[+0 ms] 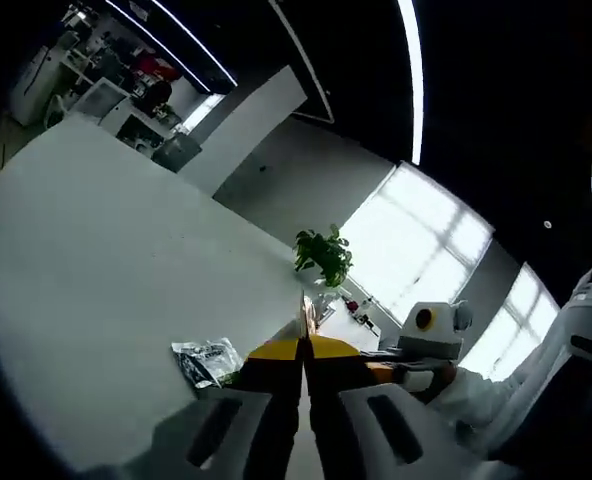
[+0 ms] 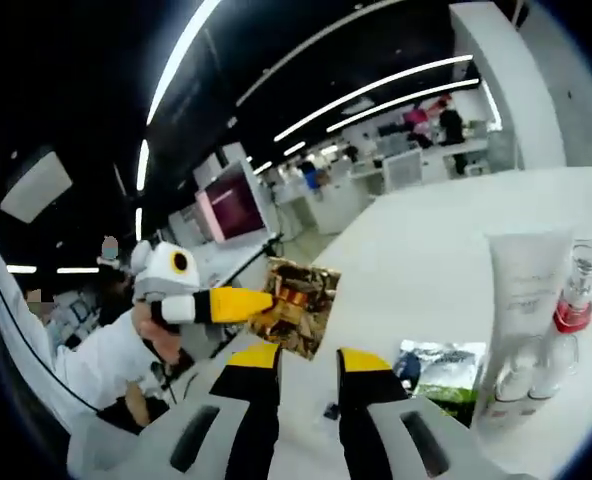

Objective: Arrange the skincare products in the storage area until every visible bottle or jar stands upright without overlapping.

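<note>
My left gripper (image 1: 303, 346) is shut on a flat brown printed packet (image 1: 303, 312), seen edge-on between its yellow tips. In the right gripper view the same left gripper (image 2: 238, 303) comes in from the left and holds the packet (image 2: 298, 306) up above the table. My right gripper (image 2: 309, 362) stands open just below the packet, nothing between its jaws. A tall white tube (image 2: 524, 300) stands upright at the right, and beside it a clear bottle with a red collar (image 2: 574, 300). A silver and green sachet (image 2: 441, 368) lies flat on the white table (image 2: 426, 250).
A silver sachet (image 1: 206, 358) lies on the white table (image 1: 106, 260) left of my left jaws. A potted plant (image 1: 324, 256) stands at the table's far end. The right gripper's white body (image 1: 431, 322) shows at the right. A person's white sleeve (image 2: 101, 375) is at lower left.
</note>
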Demonstrator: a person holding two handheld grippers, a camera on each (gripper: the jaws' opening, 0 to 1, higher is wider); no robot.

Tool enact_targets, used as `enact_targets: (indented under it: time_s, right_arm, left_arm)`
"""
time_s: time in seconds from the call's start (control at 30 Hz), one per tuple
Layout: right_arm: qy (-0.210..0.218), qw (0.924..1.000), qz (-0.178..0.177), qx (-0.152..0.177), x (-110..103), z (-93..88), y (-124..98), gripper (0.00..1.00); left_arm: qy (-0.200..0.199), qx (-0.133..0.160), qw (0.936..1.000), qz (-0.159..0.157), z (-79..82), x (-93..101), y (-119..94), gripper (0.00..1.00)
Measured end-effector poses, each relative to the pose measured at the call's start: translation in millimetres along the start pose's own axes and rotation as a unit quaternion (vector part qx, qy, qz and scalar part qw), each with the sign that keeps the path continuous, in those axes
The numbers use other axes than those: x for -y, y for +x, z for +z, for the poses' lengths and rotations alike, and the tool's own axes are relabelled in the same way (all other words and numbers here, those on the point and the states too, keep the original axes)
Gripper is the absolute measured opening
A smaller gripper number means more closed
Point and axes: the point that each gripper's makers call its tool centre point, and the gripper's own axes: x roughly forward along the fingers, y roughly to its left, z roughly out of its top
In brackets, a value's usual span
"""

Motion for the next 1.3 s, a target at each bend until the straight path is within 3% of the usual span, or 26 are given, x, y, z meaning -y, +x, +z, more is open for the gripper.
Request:
enact_targets:
  time_s: [0.1,0.23,0.27,0.37,0.57,0.7,0.83,1.3]
  right_arm:
    - [0.057,0.998,0.006,0.025,-2,0.9,-8,0.18]
    - [0.119,0.9885,0.029,0.089,-6,22.3,-17,0.14]
    - [0.118,0.9881,0.034,0.093,-8,23.3,-17,0.11]
    - [0.097,0.9906,0.025,0.093,-8,22.9,-16,0.07]
    - [0.121,0.9872,0.038,0.097,-13,26.1,-17,0.0]
    - [0.13,0.9859,0.047,0.094,-17,26.5,-19,0.0]
    - [0.134,0.9854,0.05,0.092,-19,26.3,-19,0.0]
    - [0.136,0.986,0.062,0.074,-28,23.3,-22,0.0]
  left_arm:
    - [-0.013,0.004,0.9995,-0.028,1.1,17.1,2,0.0]
    - [-0.024,0.009,0.9988,-0.043,2.9,25.6,3,0.0]
    - [-0.026,0.01,0.9986,-0.045,3.2,27.2,4,0.0]
    - [-0.029,0.011,0.9983,-0.05,3.4,31.3,6,0.0]
    - [-0.028,0.014,0.9985,-0.046,5.6,29.8,5,0.0]
    - [0.002,-0.003,0.9997,-0.025,-0.5,19.6,4,0.0]
    - [0.002,-0.002,0.9996,-0.029,-1.2,21.3,4,0.0]
    - [-0.004,0.024,0.9986,-0.046,19.6,14.9,5,0.03]
